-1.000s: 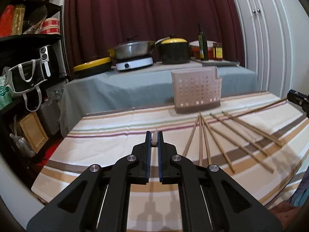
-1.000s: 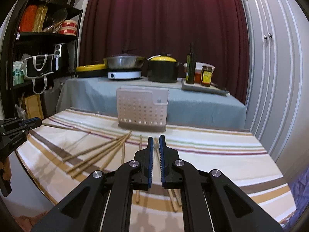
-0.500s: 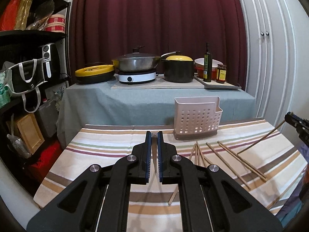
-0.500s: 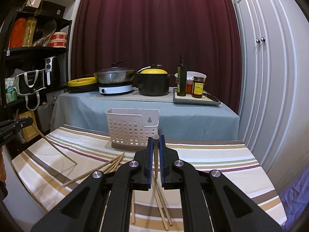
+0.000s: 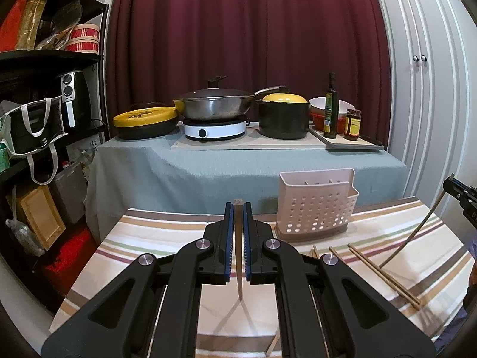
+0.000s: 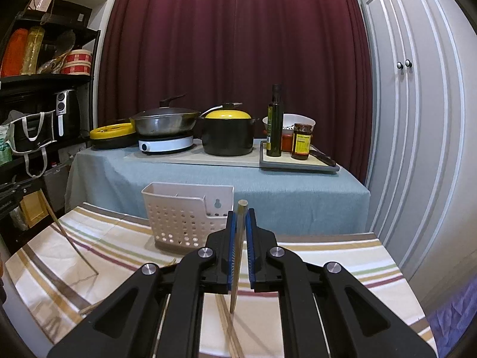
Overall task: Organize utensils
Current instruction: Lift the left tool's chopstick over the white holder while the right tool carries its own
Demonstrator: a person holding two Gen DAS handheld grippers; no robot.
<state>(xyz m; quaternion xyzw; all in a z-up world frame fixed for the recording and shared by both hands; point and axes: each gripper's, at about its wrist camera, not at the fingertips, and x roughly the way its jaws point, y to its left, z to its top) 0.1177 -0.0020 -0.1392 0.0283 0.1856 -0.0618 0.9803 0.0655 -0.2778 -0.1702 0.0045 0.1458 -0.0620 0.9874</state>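
Left fingers (image 5: 238, 232) are clamped on a chopstick (image 5: 238, 256); it is held upright between the blue pads, blunt end just above the tips, thin end hanging below, clear of the table (image 5: 143, 247). Right fingers (image 6: 241, 238) are clamped on a second stick (image 6: 238, 253) the same way: near upright, top end poking above the tips, lower end above the cloth.

In the left view, the right tool (image 5: 460, 197) is seen at the far right edge with its stick slanting down toward the table. In the right view, the left tool (image 6: 12, 197) is seen at the left edge, its stick likewise slanting down.

Caddy (image 5: 317, 205) stands at the far edge of the table, ahead and right of the left fingers, ahead and left of the right fingers; apart from both sticks. Inside dividers are visible; contents cannot be told.

Loose sticks (image 5: 384, 274) lie flat on the table, nearer than the caddy, to the right of the left fingers.
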